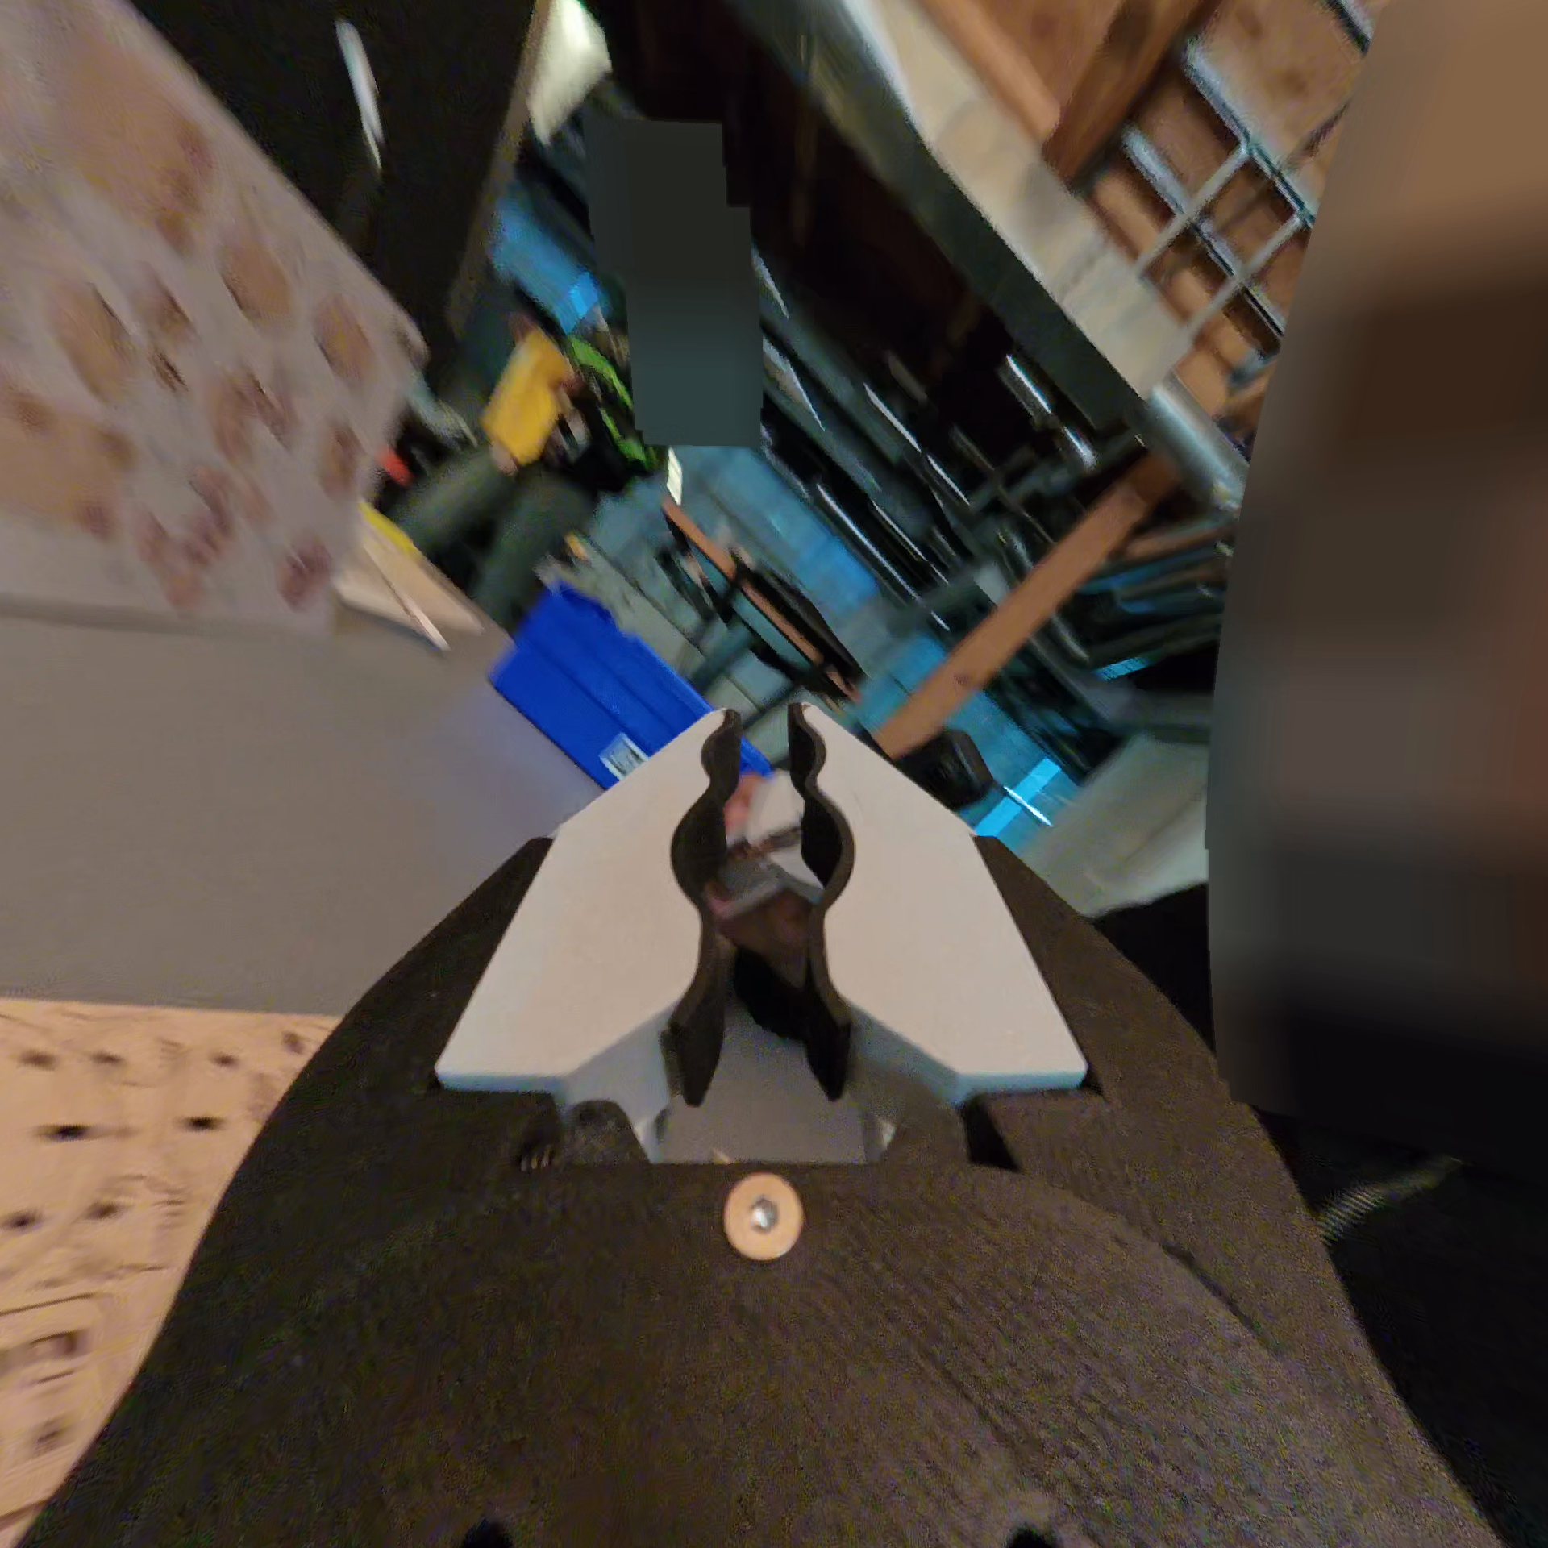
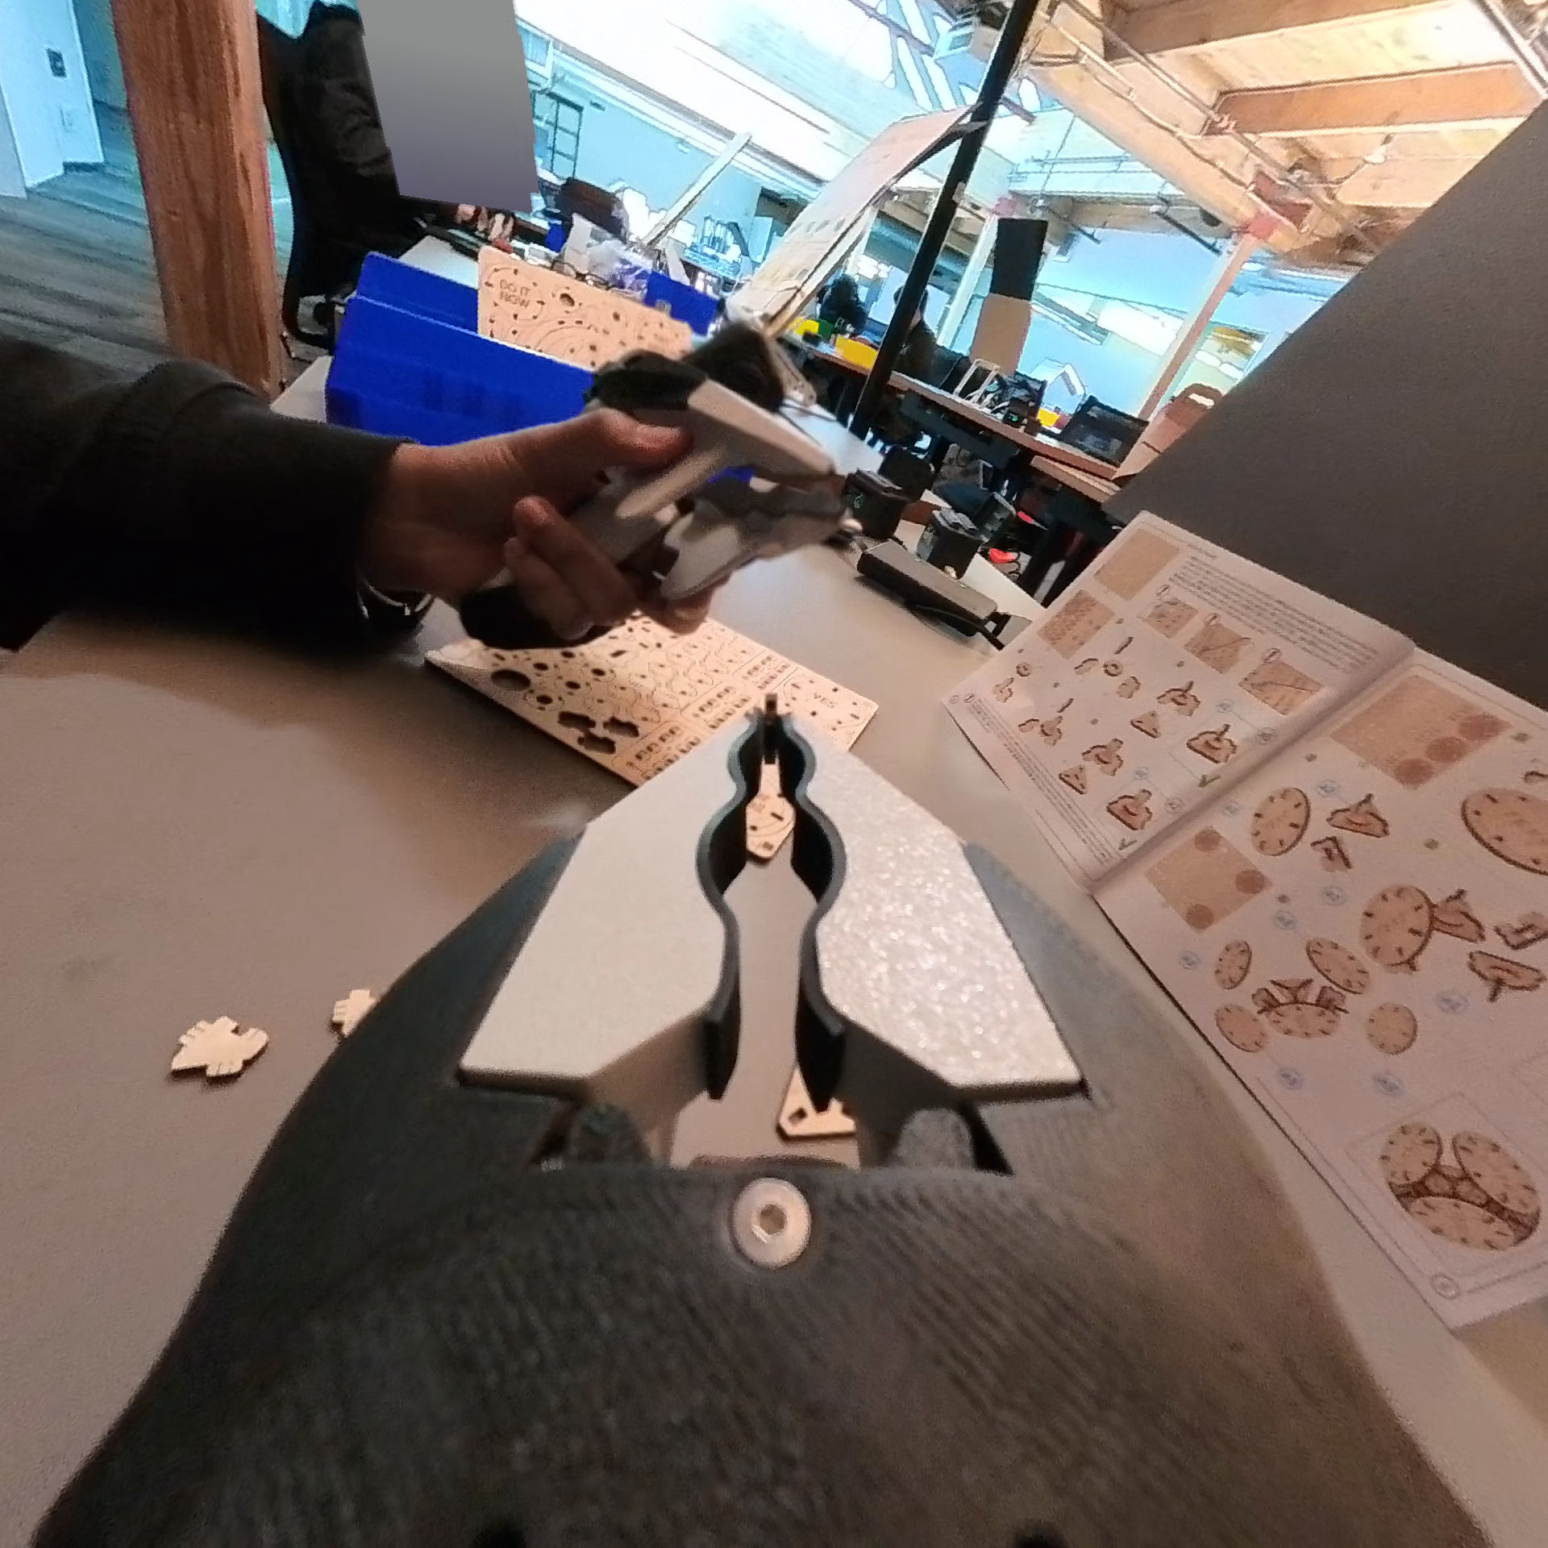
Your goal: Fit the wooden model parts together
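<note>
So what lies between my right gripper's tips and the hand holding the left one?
The punched wooden sheet, flat on the grey table, its far end under the hand. The right wrist view shows it.

Each gripper — the left gripper [image 1: 762, 720] and the right gripper [image 2: 769, 727] — has a rough black textured body, pale grey wedge-shaped fingers [image 2: 921, 921] lined with wavy black pads [image 1: 704, 838], and one silver screw [image 1: 762, 1216] set in a washer at mid-body. The person's left hand [image 2: 519, 519] emerges from a dark sleeve [image 2: 167, 486].
</note>
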The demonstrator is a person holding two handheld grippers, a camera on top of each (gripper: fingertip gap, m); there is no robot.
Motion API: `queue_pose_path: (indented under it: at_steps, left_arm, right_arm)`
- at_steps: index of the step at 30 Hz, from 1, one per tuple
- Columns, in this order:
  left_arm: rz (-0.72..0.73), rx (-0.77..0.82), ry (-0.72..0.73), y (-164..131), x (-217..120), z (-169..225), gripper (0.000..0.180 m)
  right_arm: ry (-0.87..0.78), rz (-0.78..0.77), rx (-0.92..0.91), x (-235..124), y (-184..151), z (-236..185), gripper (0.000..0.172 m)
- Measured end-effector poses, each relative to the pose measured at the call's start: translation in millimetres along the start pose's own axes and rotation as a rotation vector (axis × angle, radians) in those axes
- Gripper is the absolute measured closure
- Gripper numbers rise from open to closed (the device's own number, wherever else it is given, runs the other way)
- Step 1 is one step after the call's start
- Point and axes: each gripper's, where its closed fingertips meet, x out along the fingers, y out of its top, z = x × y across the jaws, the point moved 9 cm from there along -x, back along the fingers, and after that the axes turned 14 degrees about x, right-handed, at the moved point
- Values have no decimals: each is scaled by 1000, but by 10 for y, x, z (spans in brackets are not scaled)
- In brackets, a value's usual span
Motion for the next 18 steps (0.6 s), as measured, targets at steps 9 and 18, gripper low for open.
queue_pose_path:
  at_steps: [9,18]
  left_arm:
    - [-28,371,259,319,-413,28,180]
    - [-93,604,559,591,-976,-56,180]
  right_arm:
    - [-12,50,115,-11,9,51,172]
    - [-13,50,104,10,15,10,172]
